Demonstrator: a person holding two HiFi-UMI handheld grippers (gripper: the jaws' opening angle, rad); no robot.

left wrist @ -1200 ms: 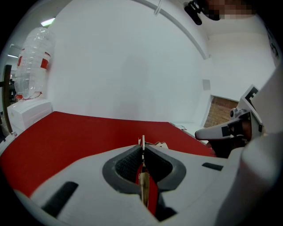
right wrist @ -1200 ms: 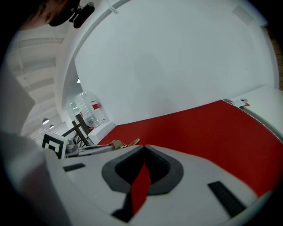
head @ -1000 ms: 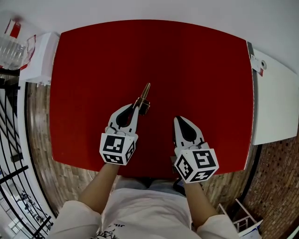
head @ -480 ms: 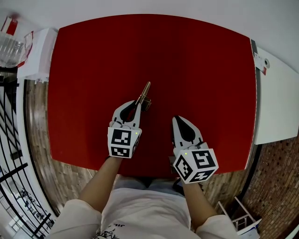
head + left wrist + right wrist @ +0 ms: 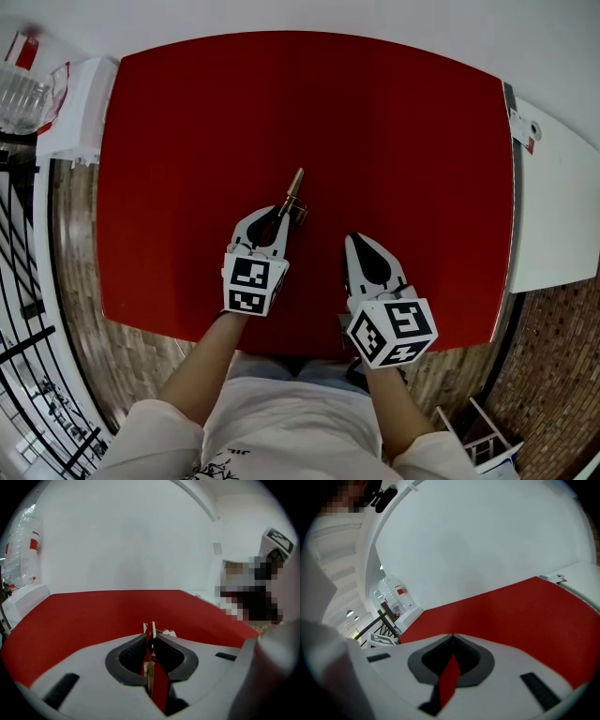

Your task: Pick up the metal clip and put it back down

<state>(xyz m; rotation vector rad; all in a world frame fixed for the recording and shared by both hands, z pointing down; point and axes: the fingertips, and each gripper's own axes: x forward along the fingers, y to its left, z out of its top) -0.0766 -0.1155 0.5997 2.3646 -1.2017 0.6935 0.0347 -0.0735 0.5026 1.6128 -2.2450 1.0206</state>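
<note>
Fingers (image 5: 133, 652) of the left gripper (image 5: 283, 214) narrow, just eased a little apart, tips against the metal clip (image 5: 292, 187) between them. Clip low on the red desk (image 5: 187, 141), near its centre, pointing to 1 o'clock from the gripper and apparently touching down. Right gripper (image 5: 355, 240) at 3 o'clock of the left, fingers pressed together on nothing. Put-down seemingly almost finished; left to do: full release and withdrawal.
</note>
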